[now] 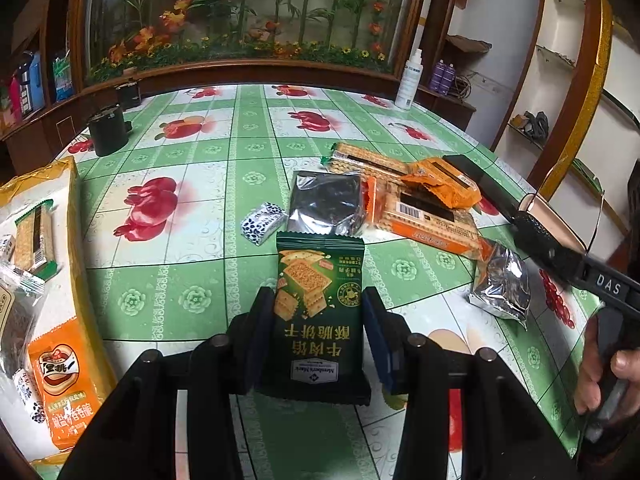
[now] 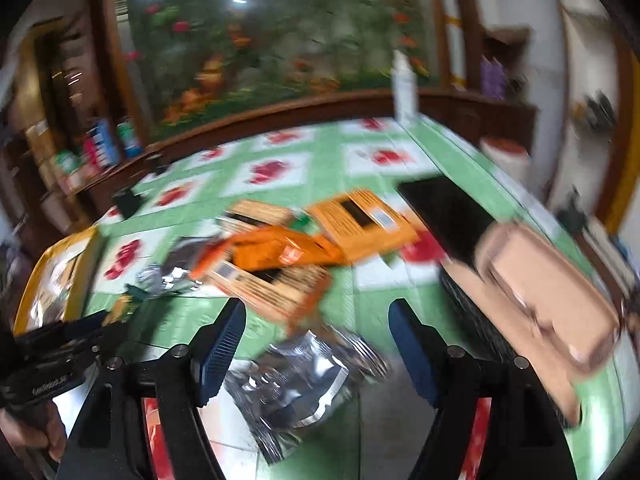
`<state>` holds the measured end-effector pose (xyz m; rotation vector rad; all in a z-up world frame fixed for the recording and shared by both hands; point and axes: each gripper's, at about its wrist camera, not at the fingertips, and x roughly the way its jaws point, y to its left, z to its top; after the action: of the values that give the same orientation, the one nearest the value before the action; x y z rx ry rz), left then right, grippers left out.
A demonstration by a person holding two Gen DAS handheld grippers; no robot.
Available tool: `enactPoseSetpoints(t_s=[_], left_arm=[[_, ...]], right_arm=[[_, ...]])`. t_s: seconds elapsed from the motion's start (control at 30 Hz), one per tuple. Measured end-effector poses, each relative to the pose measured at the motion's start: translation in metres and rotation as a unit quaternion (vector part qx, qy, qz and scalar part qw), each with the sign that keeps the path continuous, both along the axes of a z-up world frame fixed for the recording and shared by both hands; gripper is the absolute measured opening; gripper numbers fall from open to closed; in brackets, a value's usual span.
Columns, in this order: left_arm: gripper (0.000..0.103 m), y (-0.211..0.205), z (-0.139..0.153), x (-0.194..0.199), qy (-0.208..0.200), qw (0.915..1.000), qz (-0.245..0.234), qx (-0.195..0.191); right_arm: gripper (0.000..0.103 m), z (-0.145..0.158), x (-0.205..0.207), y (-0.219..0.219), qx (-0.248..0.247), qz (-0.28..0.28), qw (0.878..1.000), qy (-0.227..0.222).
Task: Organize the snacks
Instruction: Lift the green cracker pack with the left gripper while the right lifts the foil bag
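bench (image 1: 248, 128): green checked oilcloth with red fruit prints, carries everything; slick surface, packets will slide on it.
yellow bag (image 1: 74, 240): big open sack at the bench's left edge, a few snacks already in it; reads as the collecting spot, my judgement only.
orange cracker packs (image 1: 428, 216): loose overlapping heap toward the right edge, at least three; stiff inside, crackers break if squeezed across the flat.
green biscuit packet (image 1: 320, 312): mid-bench near the front edge, standing between the left jaws. Light, crinkly film, brittle contents. Hold on the side edges low down as now, light squeeze only.
dark foil pouch (image 1: 326, 202): flat, just behind the green packet, touching the orange heap's left side.
silver foil pouch (image 2: 288, 392): front right of the bench, lying below and between the right jaws, apart from the heap. Puffy, slippery film; best pinched on a crimped end seam, not the air-filled belly.
small blue-white candy (image 1: 264, 222): just left of the dark pouch; tiny, would need a tip pinch.
left gripper (image 1: 316, 312): jaws closed against both sides of the green biscuit packet, holding it.
right gripper (image 2: 316, 344): jaws spread wide, gripping nothing, over the silver pouch; view is motion-blurred, contact cannot be told.
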<state>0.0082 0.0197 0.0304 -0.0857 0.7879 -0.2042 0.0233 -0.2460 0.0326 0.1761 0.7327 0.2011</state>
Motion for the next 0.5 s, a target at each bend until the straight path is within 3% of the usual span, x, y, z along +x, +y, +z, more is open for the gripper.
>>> enactPoseSetpoints(t_s=[0.1, 0.23, 0.4, 0.5], left_arm=[[0.043, -0.001, 0.001, -0.001, -0.003, 1.0000, -0.002, 0.000], [0.043, -0.003, 0.003, -0.004, -0.011, 0.9999, -0.010, 0.000], [0.043, -0.001, 0.005, -0.007, -0.016, 0.9998, -0.013, -0.009], [0.043, 0.000, 0.008, -0.008, -0.020, 0.9996, -0.016, -0.013]], right_arm=[[0.078, -0.008, -0.003, -0.008, 0.059, -0.018, 0.996, 0.060], [0.078, -0.017, -0.009, 0.001, 0.105, -0.039, 0.990, 0.089], [0.078, -0.021, 0.011, 0.039, -0.011, -0.038, 0.993, 0.110], [0.075, -0.021, 0.021, 0.051, -0.057, -0.032, 0.992, 0.106]])
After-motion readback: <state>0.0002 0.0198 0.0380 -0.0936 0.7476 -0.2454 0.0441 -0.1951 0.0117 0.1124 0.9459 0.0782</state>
